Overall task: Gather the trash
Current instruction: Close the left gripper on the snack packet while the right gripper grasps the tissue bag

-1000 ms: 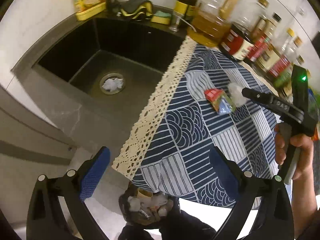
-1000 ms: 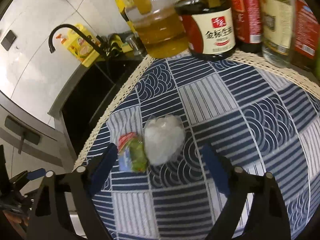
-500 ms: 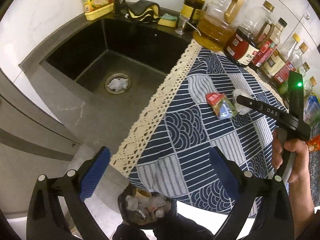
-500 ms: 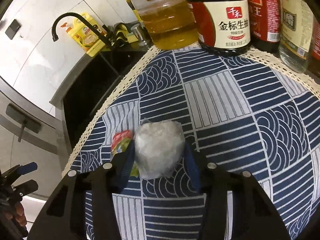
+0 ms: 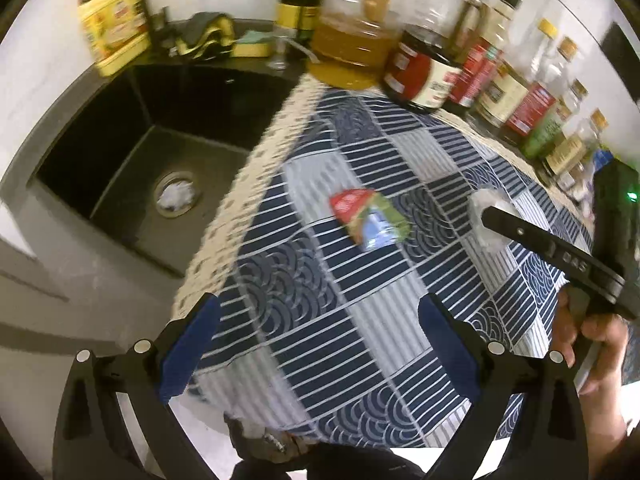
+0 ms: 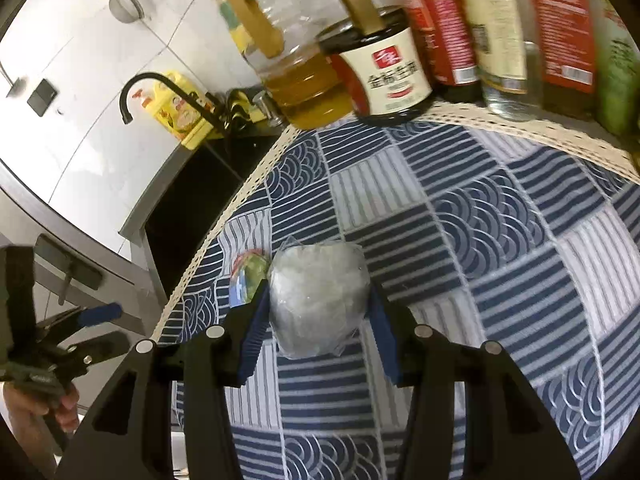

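My right gripper (image 6: 318,320) is shut on a crumpled clear plastic wad (image 6: 318,300), held just over the blue patterned cloth (image 6: 500,240). From the left wrist view the same wad (image 5: 486,216) shows behind the right gripper's black finger (image 5: 520,232). A red, green and blue snack wrapper (image 5: 370,218) lies on the cloth; its edge (image 6: 246,276) peeks out left of the wad. My left gripper (image 5: 320,344) stands open over the cloth's near edge, with nothing between its blue pads. A dark trash bag (image 5: 272,444) with scraps sits below that edge.
Left of the cloth lies a black sink (image 5: 132,160) with white paper in its drain (image 5: 176,198). Oil and sauce bottles (image 6: 384,68) line the back of the counter. A yellow detergent jug (image 5: 116,20) and a black tap (image 6: 160,88) stand behind the sink.
My right gripper closed around the plastic wad and has drawn it away from the wrapper. My left gripper has shifted in over the cloth, so the trash bag is almost out of view.
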Tool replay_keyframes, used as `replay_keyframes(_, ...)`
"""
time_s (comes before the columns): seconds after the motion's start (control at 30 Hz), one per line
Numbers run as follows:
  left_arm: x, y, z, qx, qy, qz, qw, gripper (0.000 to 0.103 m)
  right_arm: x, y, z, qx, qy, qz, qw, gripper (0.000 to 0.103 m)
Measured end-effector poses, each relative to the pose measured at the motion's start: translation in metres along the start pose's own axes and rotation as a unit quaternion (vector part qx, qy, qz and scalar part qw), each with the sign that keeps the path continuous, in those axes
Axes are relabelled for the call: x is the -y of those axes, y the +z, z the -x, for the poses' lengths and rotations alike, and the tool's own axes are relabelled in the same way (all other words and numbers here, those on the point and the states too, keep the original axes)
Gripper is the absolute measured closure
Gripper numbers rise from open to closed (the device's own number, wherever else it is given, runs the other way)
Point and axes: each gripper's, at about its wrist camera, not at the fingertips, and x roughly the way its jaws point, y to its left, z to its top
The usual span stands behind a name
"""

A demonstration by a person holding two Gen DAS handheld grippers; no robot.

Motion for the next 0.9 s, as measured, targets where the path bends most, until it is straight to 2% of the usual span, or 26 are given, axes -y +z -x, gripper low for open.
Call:
replay_keyframes(0.33,0.041,0.032,-0.033,-0.005,-0.029,-0.051,0.9983,0.007,0.017,-0.035,0.042,0.025,0.011,-0.010,1.000,0.054)
replay_keyframes(0.43,0.045,0.040,-0.047,-0.013,-0.026,-0.059,0.9978,0.007,0.023,-0.046,0.050,0.028,0.016,-0.018,0.999,0.054)
replay_keyframes(0.47,0.045,0.043,-0.055,-0.015,-0.015,-0.063,0.9978,0.007,0.025,-0.049,0.053,0.030,0.021,-0.020,0.999,0.054)
replay_keyframes(0.5,0.043,0.045,-0.060,-0.018,-0.004,-0.061,0.9979,0.007,0.025,-0.052,0.056,0.037,0.029,-0.018,0.999,0.054)
replay_keyframes(0.7,0.037,0.051,-0.091,-0.047,0.000,-0.053,0.9975,0.008,0.031,-0.060,0.062,0.041,0.039,-0.016,0.998,0.054)
replay_keyframes(0.87,0.039,0.055,-0.099,-0.046,-0.008,-0.045,0.9979,0.008,0.033,-0.062,0.064,0.039,0.036,-0.005,0.999,0.054)
replay_keyframes(0.9,0.040,0.056,-0.103,-0.051,-0.006,-0.043,0.9977,0.011,0.033,-0.062,0.065,0.037,0.038,-0.004,0.999,0.054)
